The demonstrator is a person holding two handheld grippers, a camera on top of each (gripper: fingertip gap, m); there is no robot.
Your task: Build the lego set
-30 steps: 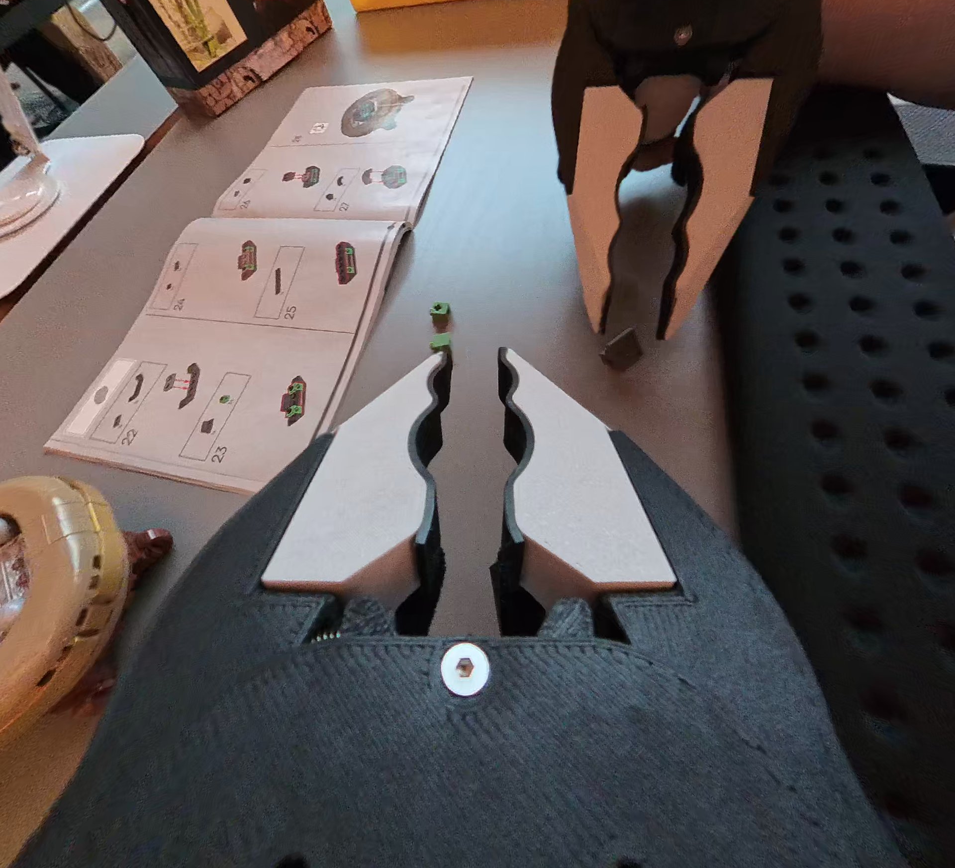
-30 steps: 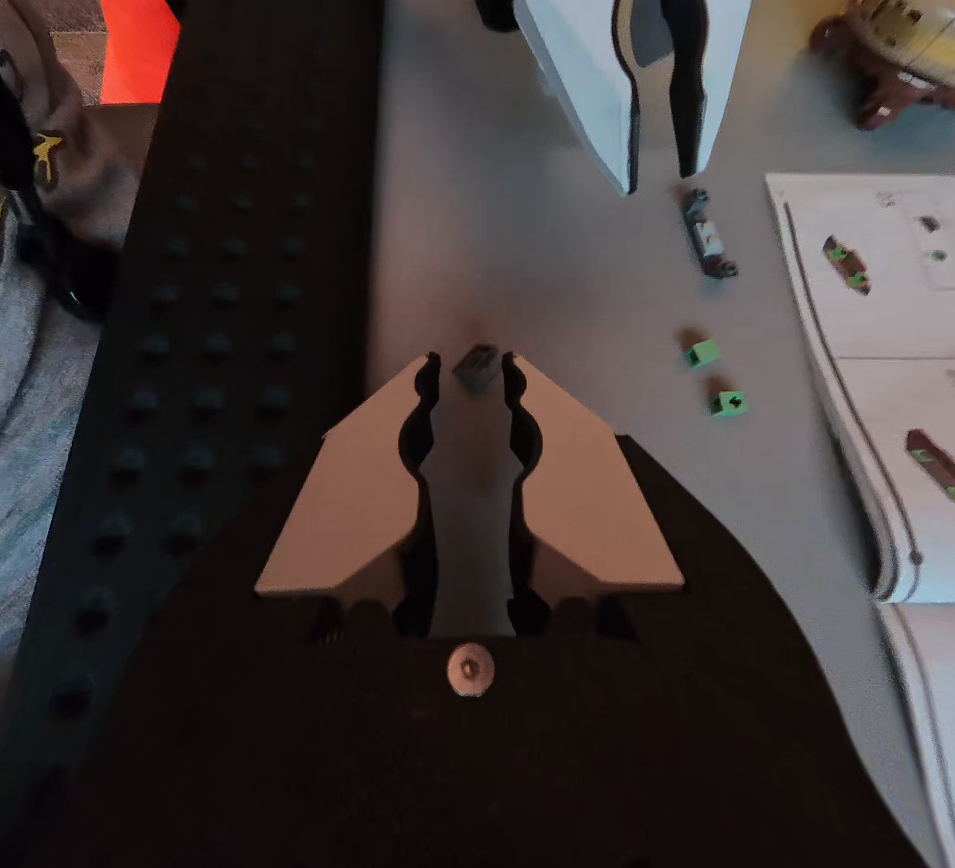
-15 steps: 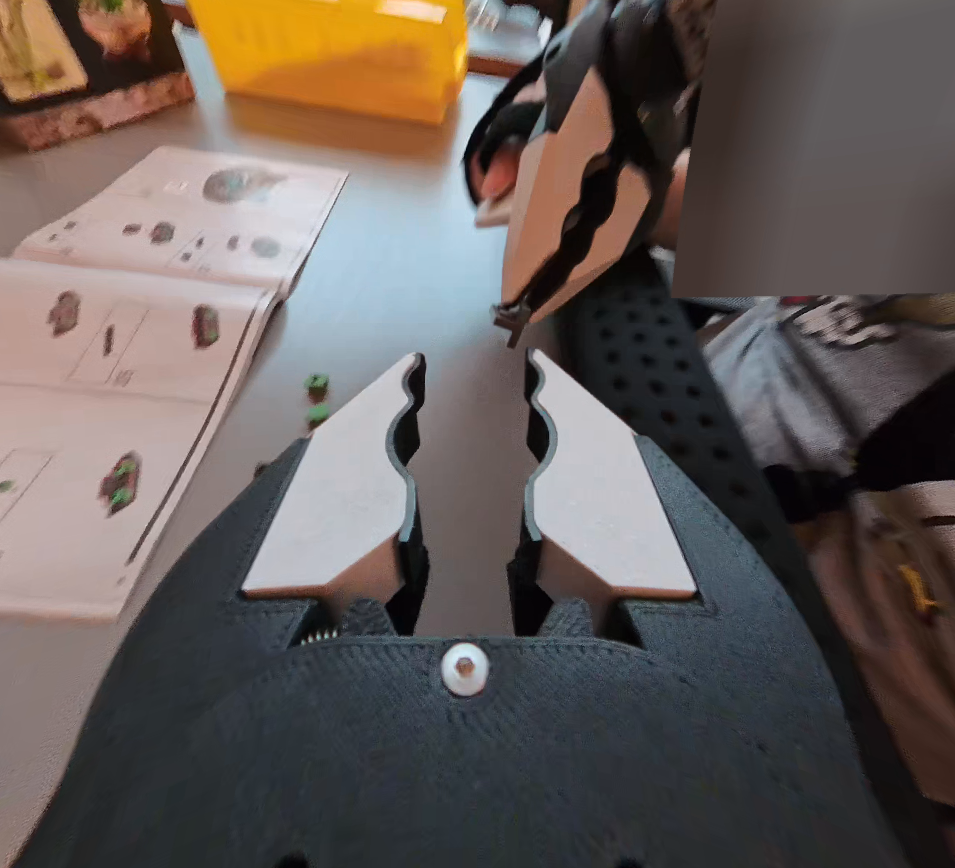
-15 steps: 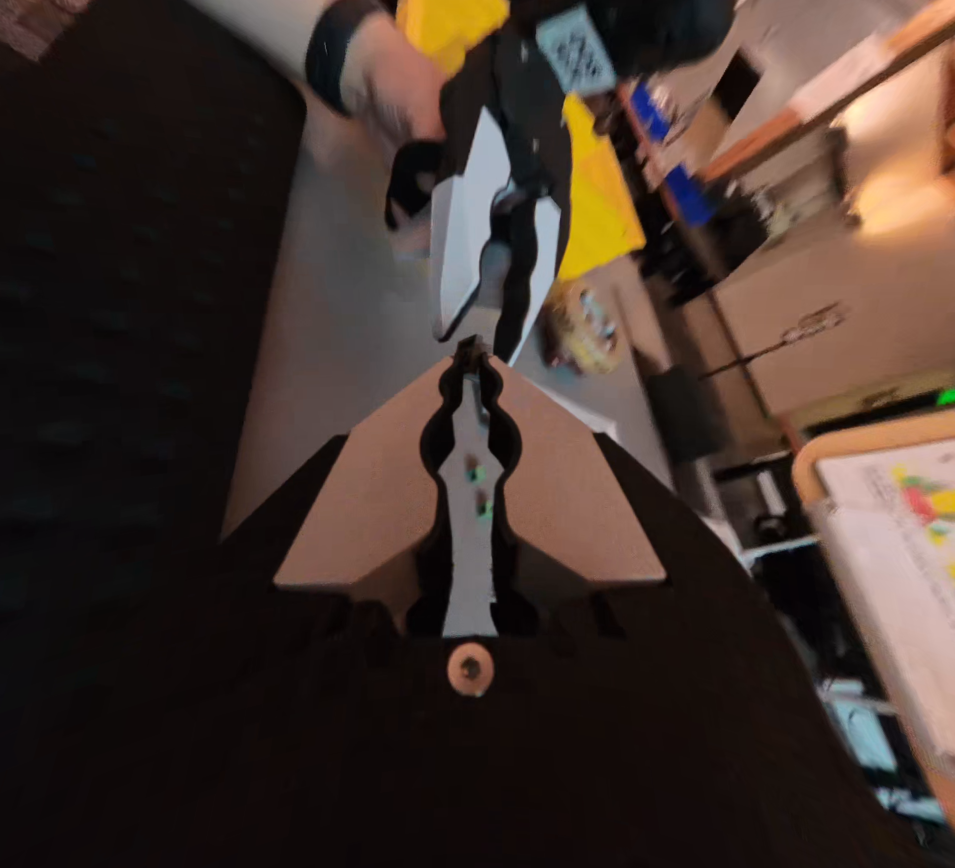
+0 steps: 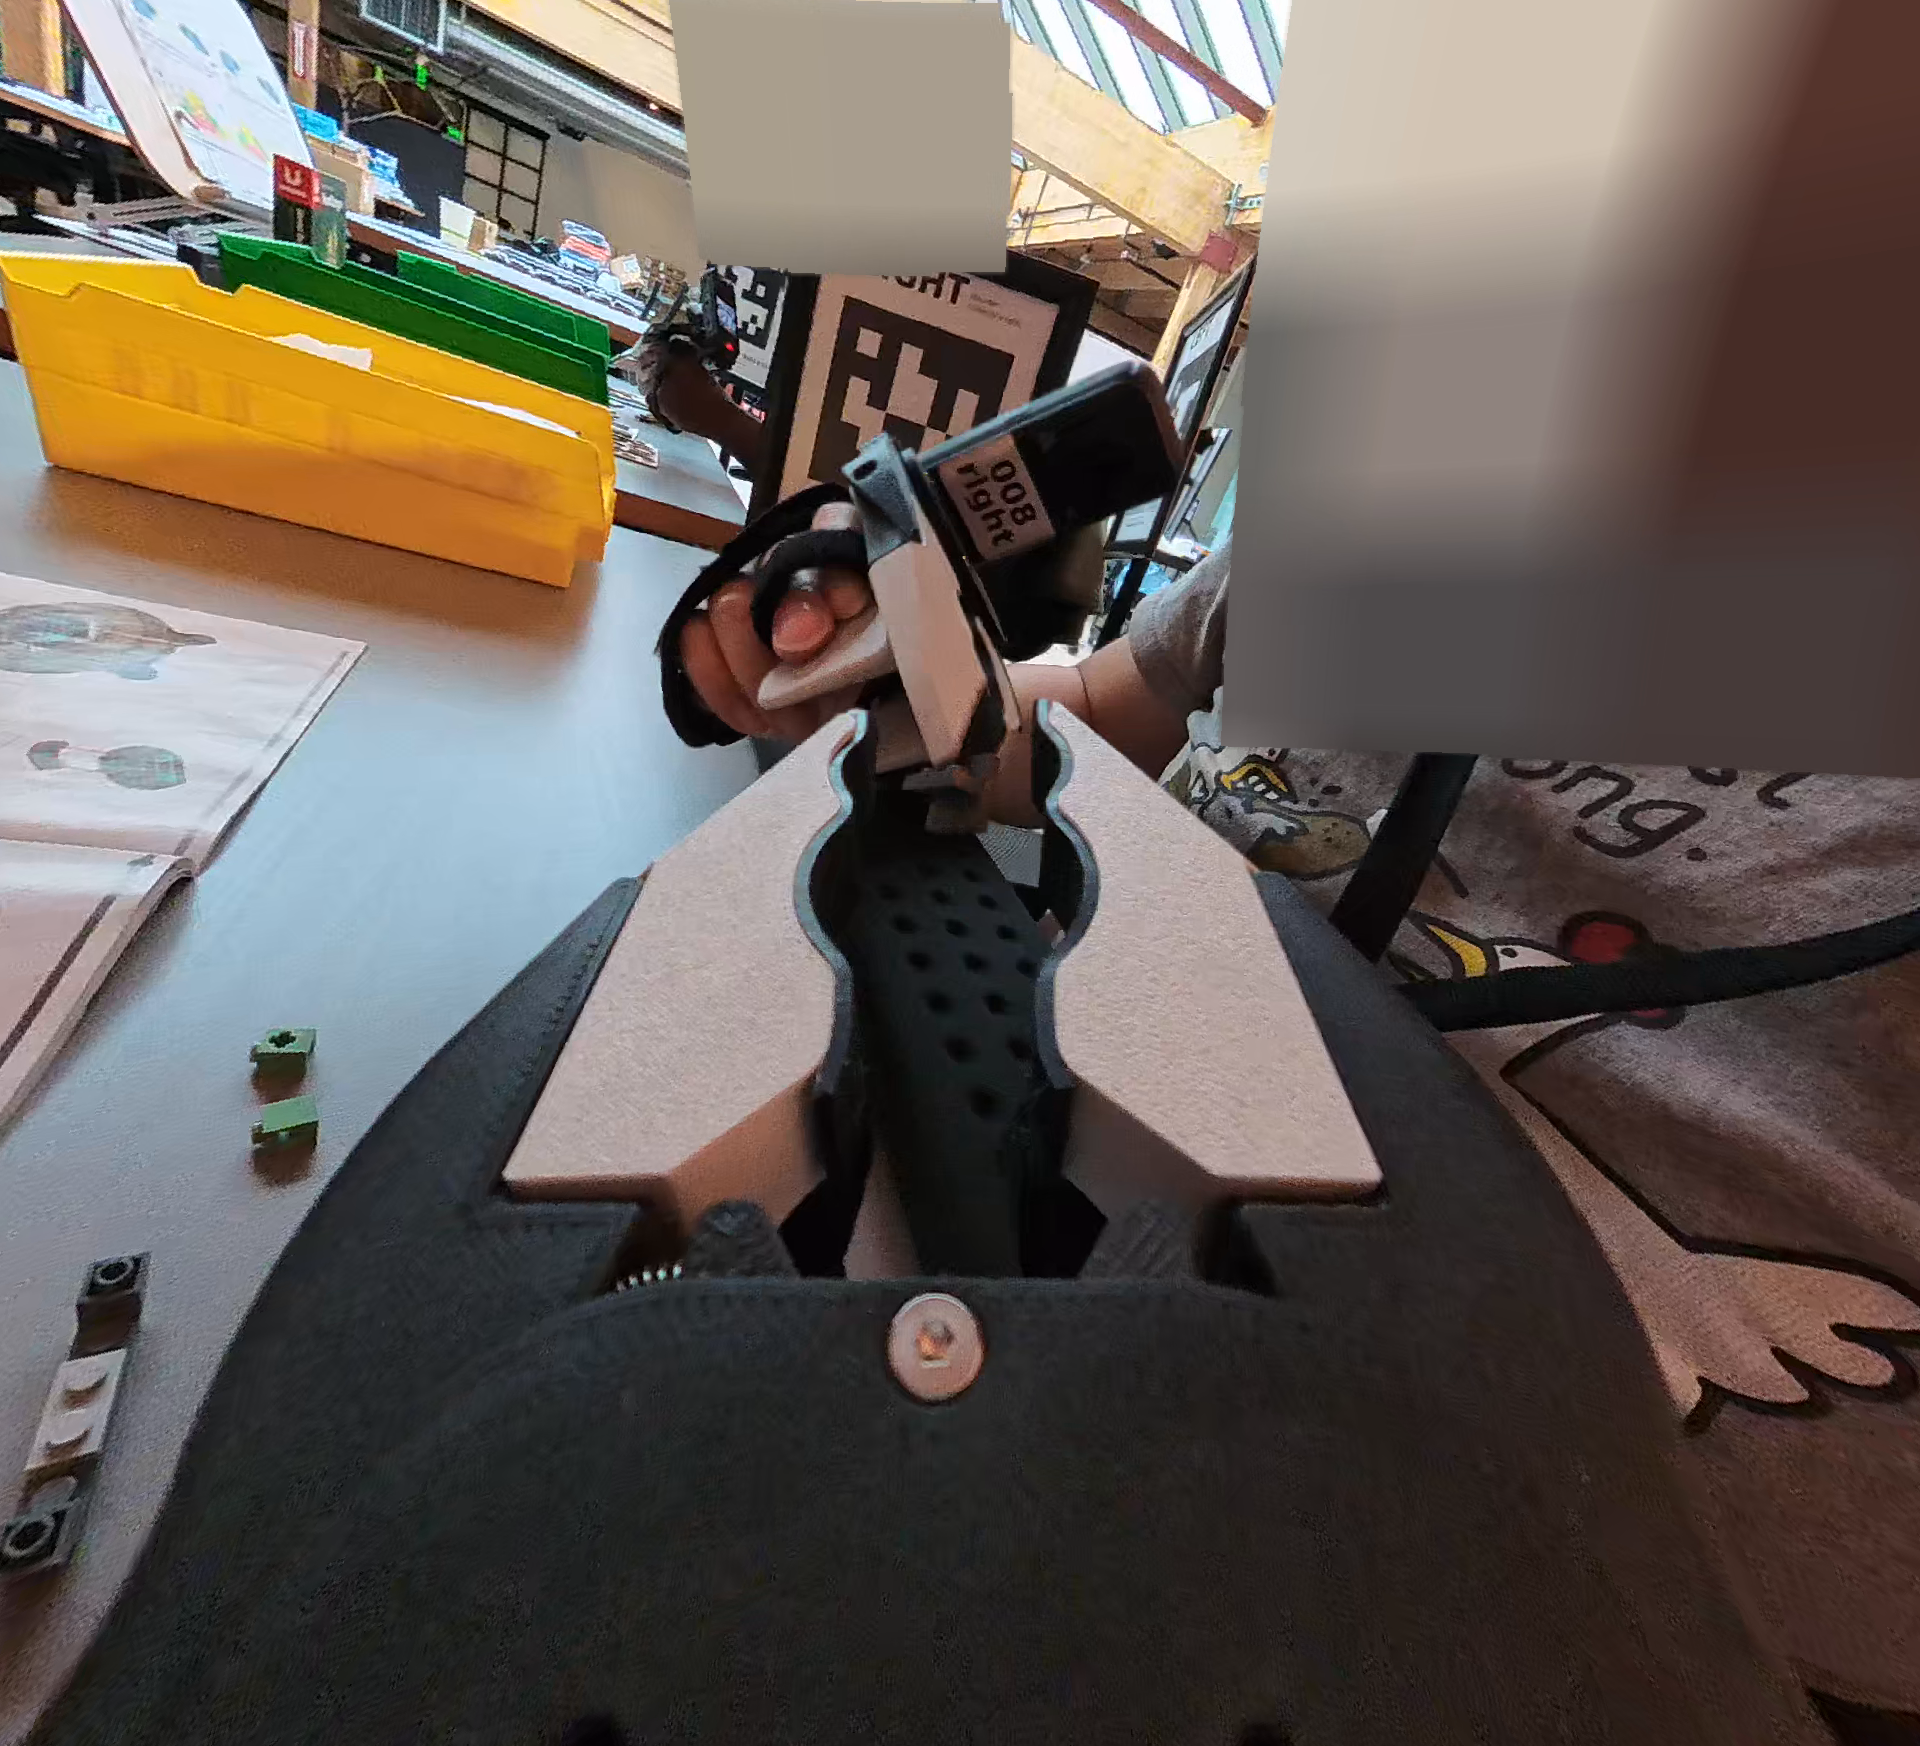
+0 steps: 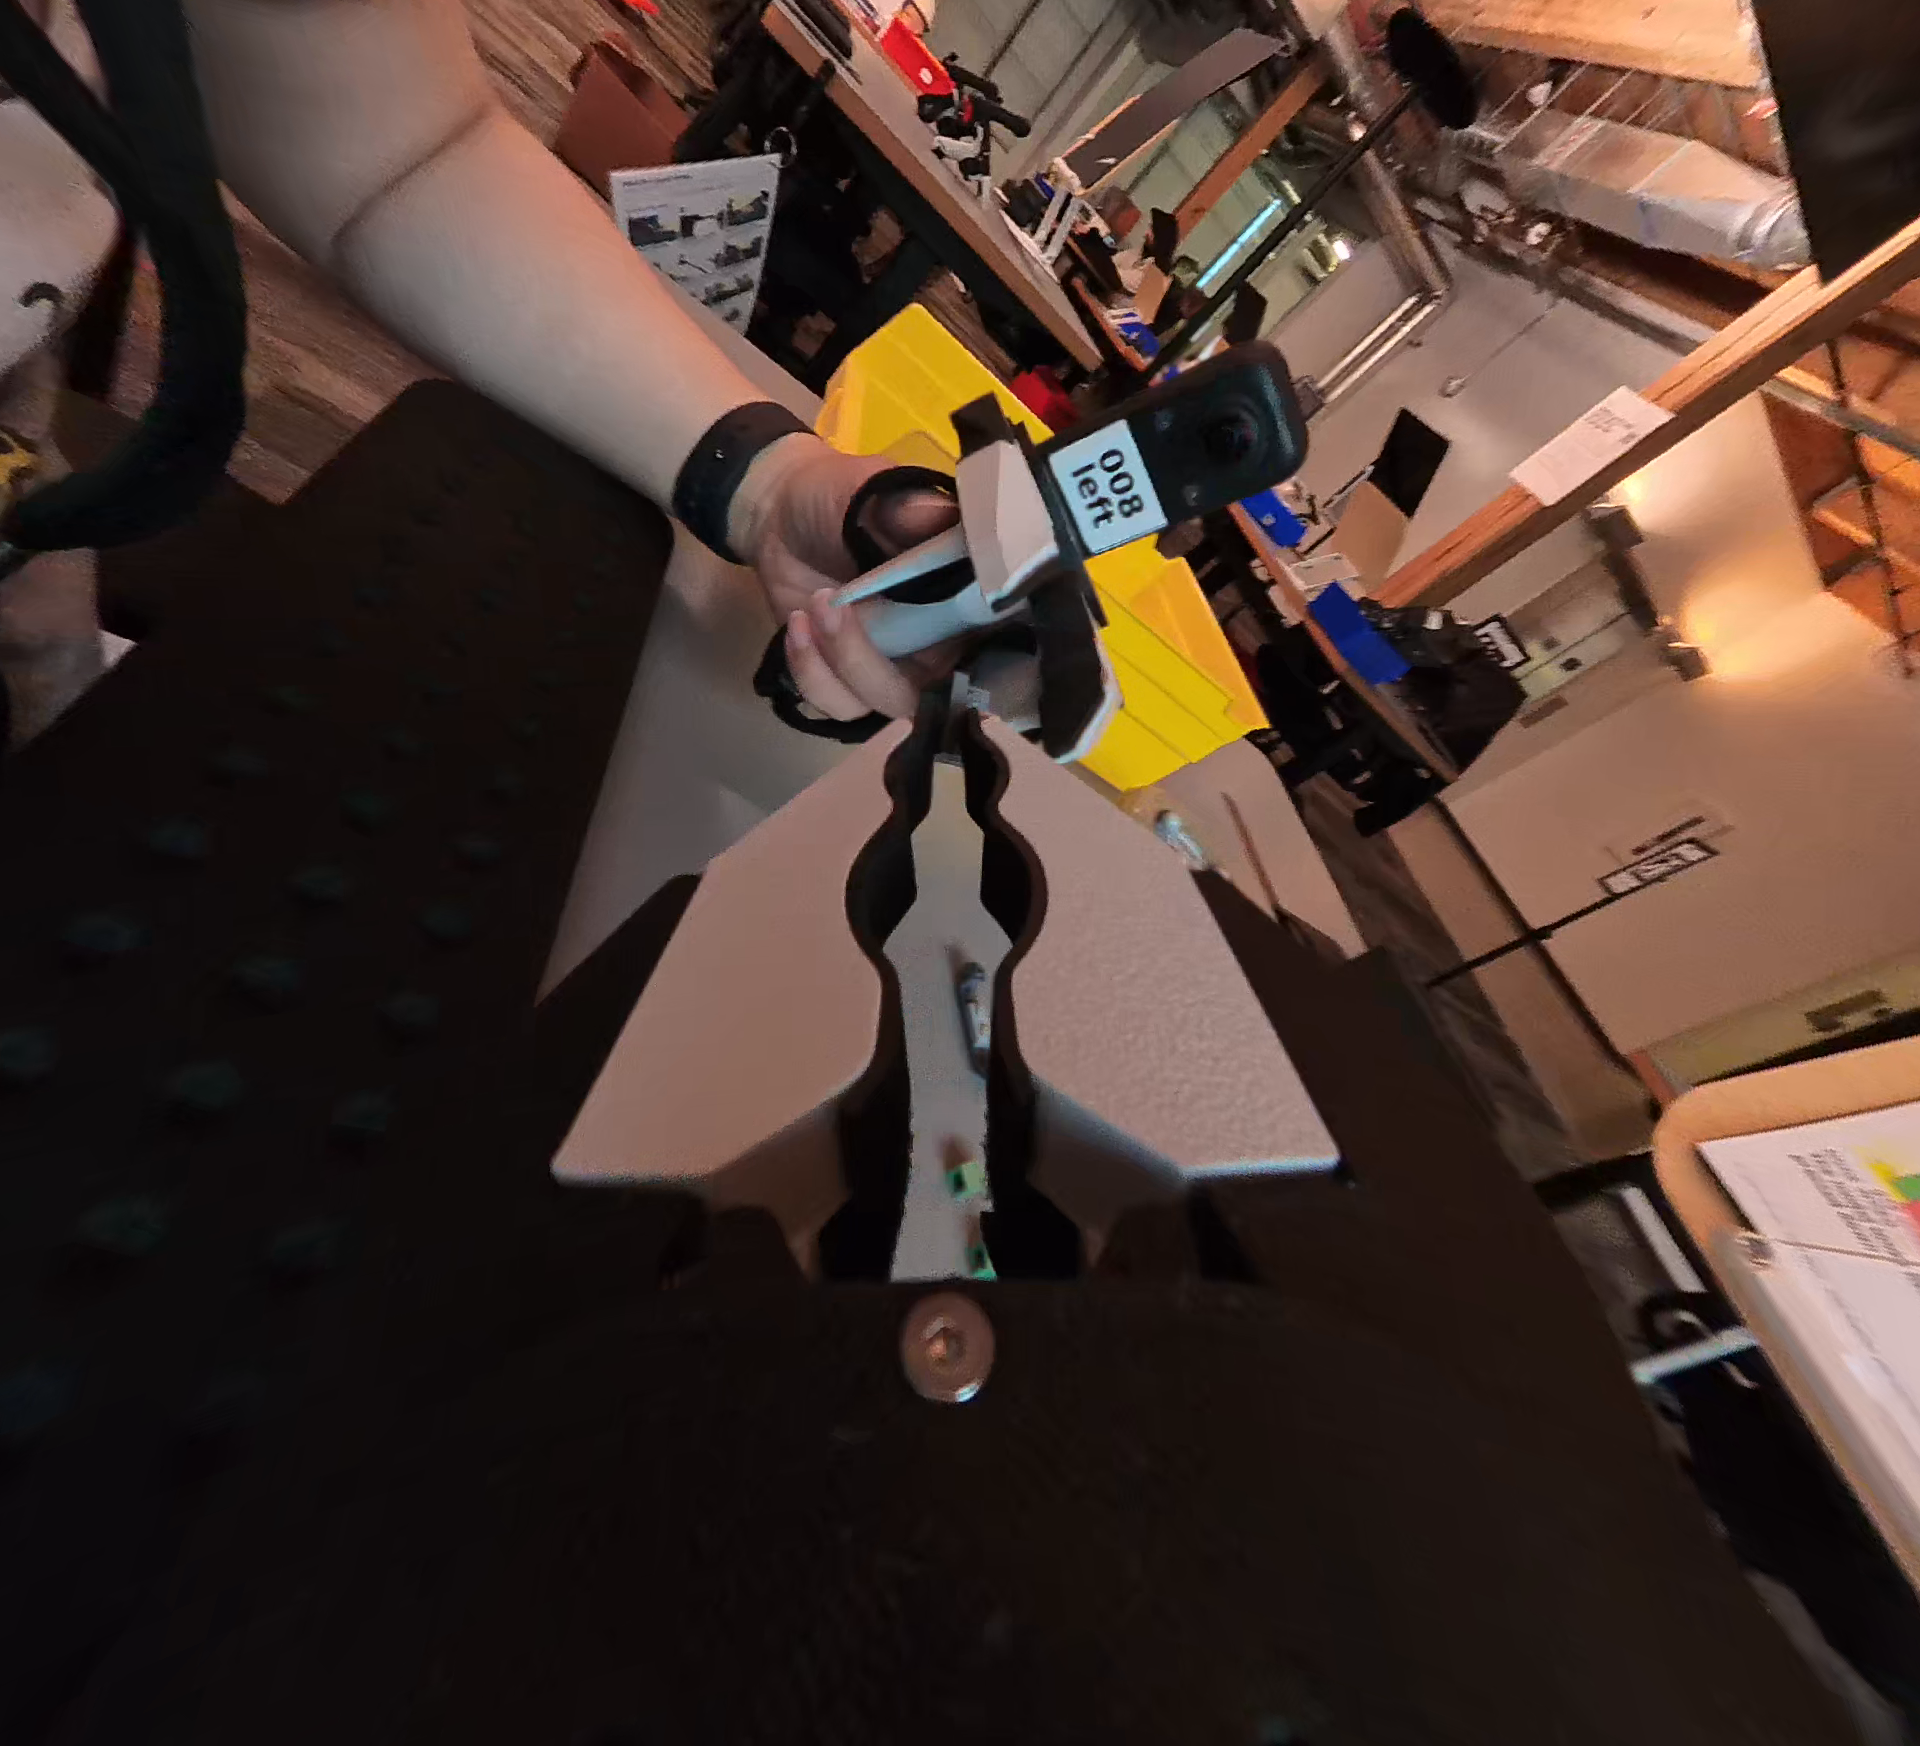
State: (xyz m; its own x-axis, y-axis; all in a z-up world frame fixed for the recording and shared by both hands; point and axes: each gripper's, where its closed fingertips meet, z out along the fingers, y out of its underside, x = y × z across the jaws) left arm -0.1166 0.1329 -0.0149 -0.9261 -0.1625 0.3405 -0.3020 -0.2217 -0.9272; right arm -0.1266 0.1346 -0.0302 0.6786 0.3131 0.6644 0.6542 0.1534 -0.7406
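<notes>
My left gripper [image 5: 945, 766] has a matt black plastic body with a fine ribbed, printed grain; its finger pads [image 5: 717, 1000] look like pale, faintly rough board. One bright metal screw [image 5: 935, 1346] sits in the middle — smooth and shiny. My right gripper [image 5: 940, 777] is built alike, with a glossy black camera [image 5: 1060, 460] on top. The table [image 5: 436, 823] is smooth, dark grey, with a soft sheen. The instruction booklet [image 5: 135, 740] is matt paper. The yellow bin [image 5: 312, 439] is smooth plastic, slightly glossy. The two green bricks [image 5: 283, 1085] are hard plastic — so is the grey strip [image 5: 78, 1395]. The black mat [image 5: 951, 969] looks rubbery, matt, dimpled. My shirt [image 5: 1621, 1000] is printed cloth.
</notes>
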